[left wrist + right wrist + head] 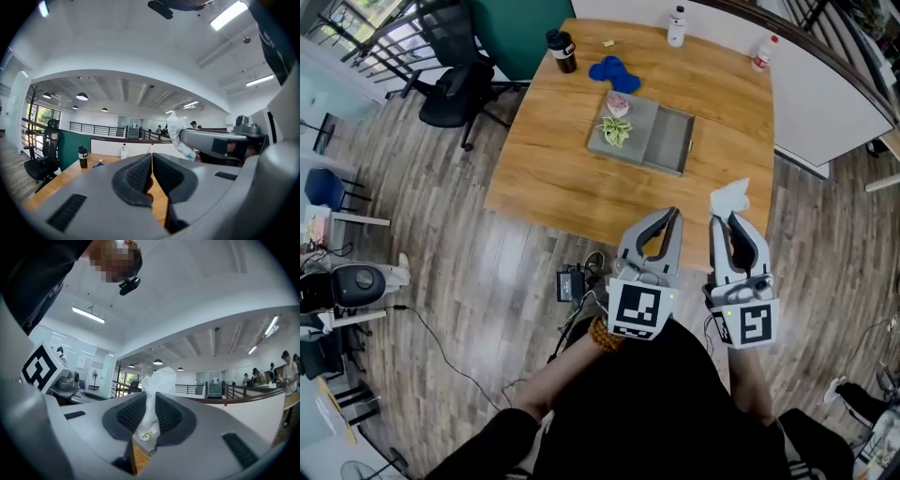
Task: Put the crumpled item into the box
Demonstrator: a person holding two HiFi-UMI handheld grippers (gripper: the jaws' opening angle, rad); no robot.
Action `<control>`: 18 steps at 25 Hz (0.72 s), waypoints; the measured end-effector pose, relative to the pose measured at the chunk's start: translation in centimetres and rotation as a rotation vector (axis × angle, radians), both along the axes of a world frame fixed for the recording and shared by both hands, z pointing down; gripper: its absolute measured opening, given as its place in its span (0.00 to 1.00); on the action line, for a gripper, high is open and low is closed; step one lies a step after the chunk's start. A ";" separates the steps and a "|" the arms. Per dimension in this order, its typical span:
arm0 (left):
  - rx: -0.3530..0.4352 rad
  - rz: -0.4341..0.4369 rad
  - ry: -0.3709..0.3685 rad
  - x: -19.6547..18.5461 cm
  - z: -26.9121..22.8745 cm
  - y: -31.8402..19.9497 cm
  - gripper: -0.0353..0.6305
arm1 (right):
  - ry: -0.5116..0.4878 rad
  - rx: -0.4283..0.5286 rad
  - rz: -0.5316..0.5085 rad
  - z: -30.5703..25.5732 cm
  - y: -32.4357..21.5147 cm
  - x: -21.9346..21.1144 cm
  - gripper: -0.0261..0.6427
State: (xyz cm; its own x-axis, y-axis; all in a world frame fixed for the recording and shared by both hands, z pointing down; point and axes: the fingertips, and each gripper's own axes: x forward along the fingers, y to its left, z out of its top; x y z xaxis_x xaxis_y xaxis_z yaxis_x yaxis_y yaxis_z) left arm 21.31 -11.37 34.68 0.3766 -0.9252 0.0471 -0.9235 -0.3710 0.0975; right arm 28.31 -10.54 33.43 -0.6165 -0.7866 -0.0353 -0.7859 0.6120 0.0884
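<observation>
Crumpled white paper tissue point(158, 380): its lower end was hidden between the dark ribbed pads point(129, 415) of the right gripper point(151, 404).
Grey rectangular box point(671, 141): the green leafy thing point(615, 130) and pinkish-white thing point(619, 104) inside it were too small to identify. In the right gripper view only a corner of the box showed through the jaw gap.
Wooden table point(70, 176): it was largely hidden behind the left gripper point(152, 157).
Blue lumpy object point(614, 70): it was too small to tell what it was.
Black office chair point(450, 94): its back was cut off by the top edge.
Distant people point(286, 369): they were too small to make out.
</observation>
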 end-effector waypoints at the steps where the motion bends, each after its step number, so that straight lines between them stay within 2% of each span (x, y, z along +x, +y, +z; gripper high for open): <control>1: -0.001 -0.010 0.006 -0.3 0.1 -0.5 0.09 | 0.007 0.005 -0.008 -0.2 -0.3 -0.2 0.14; 10: 0.033 -0.052 0.061 -2.5 -0.9 -5.5 0.09 | 0.054 0.030 -0.014 -1.1 -3.0 -1.3 0.14; 18: 0.035 -0.058 0.074 -4.0 -1.1 -7.9 0.09 | 0.066 0.030 -0.006 -1.5 -5.0 -2.2 0.14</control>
